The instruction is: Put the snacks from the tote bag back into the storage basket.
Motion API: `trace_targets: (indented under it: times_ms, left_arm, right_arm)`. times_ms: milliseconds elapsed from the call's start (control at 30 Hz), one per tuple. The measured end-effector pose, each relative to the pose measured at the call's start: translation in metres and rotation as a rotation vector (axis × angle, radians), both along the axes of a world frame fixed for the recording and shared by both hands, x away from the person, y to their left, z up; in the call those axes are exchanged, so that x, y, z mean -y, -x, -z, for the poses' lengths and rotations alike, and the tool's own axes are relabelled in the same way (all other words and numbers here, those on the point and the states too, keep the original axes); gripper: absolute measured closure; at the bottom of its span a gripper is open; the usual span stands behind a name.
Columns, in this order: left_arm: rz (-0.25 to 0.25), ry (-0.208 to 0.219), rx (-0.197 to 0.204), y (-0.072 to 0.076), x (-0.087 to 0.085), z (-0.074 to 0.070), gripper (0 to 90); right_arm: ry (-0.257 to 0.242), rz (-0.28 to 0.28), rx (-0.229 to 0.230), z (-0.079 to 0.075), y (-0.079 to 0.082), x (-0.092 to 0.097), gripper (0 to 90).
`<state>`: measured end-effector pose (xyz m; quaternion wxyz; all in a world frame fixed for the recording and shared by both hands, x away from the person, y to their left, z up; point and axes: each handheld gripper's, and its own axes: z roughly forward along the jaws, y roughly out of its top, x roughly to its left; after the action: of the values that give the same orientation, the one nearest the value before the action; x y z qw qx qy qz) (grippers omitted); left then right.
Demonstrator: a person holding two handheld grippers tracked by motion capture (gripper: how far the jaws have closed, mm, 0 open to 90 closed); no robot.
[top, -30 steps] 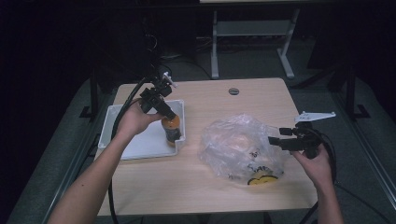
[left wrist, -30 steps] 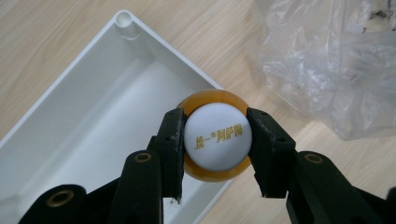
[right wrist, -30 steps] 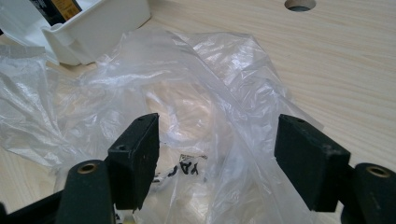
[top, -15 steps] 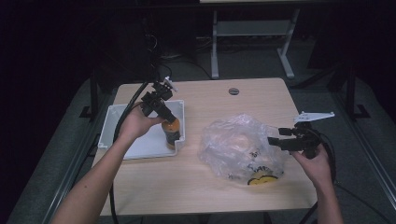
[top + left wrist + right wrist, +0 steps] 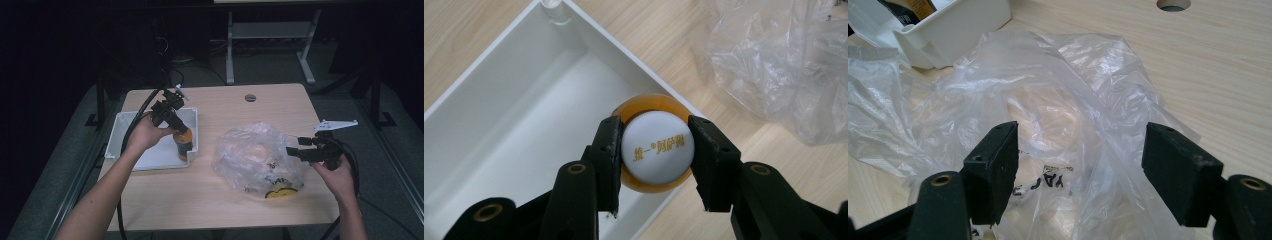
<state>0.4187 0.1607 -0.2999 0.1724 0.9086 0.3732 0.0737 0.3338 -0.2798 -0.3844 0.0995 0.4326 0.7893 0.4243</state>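
Note:
An orange bottle (image 5: 183, 145) with a white printed cap (image 5: 658, 149) stands upright at the near right corner of the white tray (image 5: 131, 137). My left gripper (image 5: 180, 131) comes down on it from above. In the left gripper view the left gripper (image 5: 658, 150) is shut on the cap, one pad on each side. Whether the bottle rests on the tray floor I cannot tell. My right gripper (image 5: 294, 148) is open at the right edge of the crumpled clear plastic bag (image 5: 257, 157). The bag (image 5: 1048, 100) lies ahead of the right gripper (image 5: 1080, 167), untouched by its pads.
The tray's rim (image 5: 634, 65) runs right under the bottle. A yellow and black item (image 5: 280, 191) lies inside the bag near the table's front edge. A round cable hole (image 5: 250, 97) sits at the back of the wooden table.
The left hand has sunk slightly with the bottle at the tray's corner. The right hand and the bag have not moved.

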Motion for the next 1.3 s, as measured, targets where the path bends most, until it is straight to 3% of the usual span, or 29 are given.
trace_targets:
  times_ms: [633, 1133, 1300]
  left_arm:
    - [0.010, 0.030, -0.016, -0.0033, -0.0047, 0.0015, 57.5]
    - [0.002, 0.039, -0.012, -0.0022, -0.0073, -0.0010, 51.6]
    - [-0.003, 0.047, -0.012, -0.0016, -0.0080, -0.0046, 45.7]
  right_arm:
    - [-0.008, 0.001, -0.005, 0.0053, 0.0002, 0.0052, 30.0]
    - [-0.004, 0.002, 0.001, 0.0039, 0.0016, 0.0063, 29.8]
    - [-0.007, 0.014, -0.007, 0.0037, 0.0032, 0.0078, 29.7]
